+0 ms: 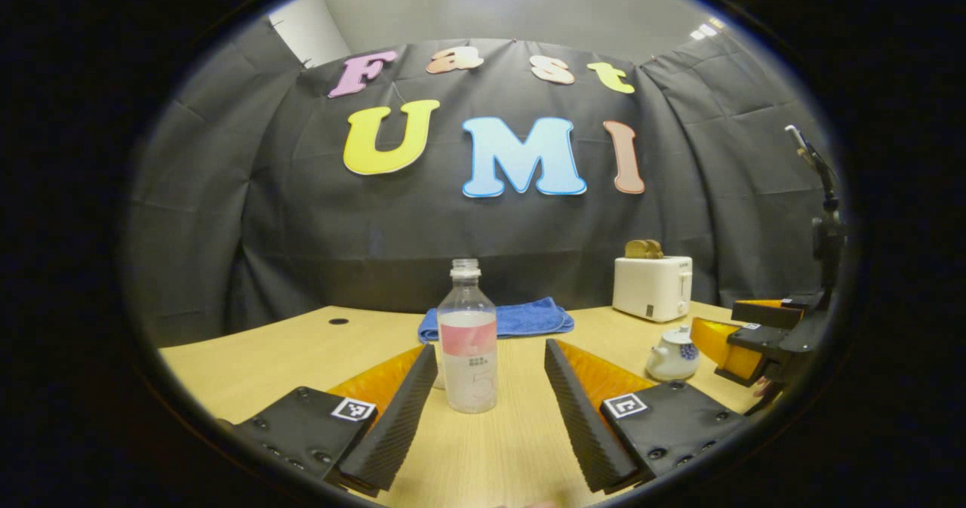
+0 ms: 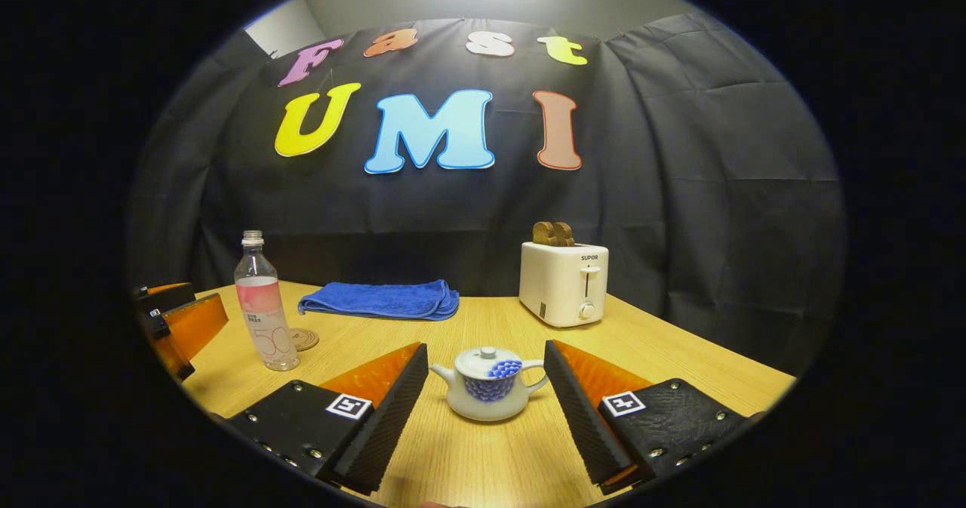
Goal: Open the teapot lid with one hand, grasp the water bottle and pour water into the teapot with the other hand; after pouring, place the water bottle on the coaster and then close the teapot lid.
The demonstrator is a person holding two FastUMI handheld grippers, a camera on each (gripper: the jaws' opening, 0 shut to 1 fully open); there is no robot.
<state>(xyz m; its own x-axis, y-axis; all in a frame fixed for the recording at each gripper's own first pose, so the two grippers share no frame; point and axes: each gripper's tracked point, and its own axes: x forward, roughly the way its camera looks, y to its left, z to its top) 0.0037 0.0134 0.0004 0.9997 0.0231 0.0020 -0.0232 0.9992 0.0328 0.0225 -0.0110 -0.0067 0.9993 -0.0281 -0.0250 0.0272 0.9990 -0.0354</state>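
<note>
A clear water bottle (image 1: 468, 342) with a pink label stands upright on the wooden table (image 1: 249, 357), straight ahead between the open fingers of my left gripper (image 1: 490, 346), which do not touch it. In the right gripper view the bottle (image 2: 263, 312) stands beside a small round coaster (image 2: 304, 338). The white teapot (image 2: 487, 383) with a blue pattern sits with its lid (image 2: 487, 361) on, between the spread fingers of my right gripper (image 2: 486, 346), untouched. The teapot (image 1: 674, 355) and the right gripper (image 1: 736, 327) show at the right of the left gripper view. The left gripper (image 2: 181, 315) shows at the far left.
A white toaster (image 2: 562, 283) holding toast stands at the back right of the table (image 2: 679, 357). A folded blue towel (image 2: 381, 300) lies at the back centre. A dark stand (image 1: 826, 221) rises at the right edge of the left gripper view.
</note>
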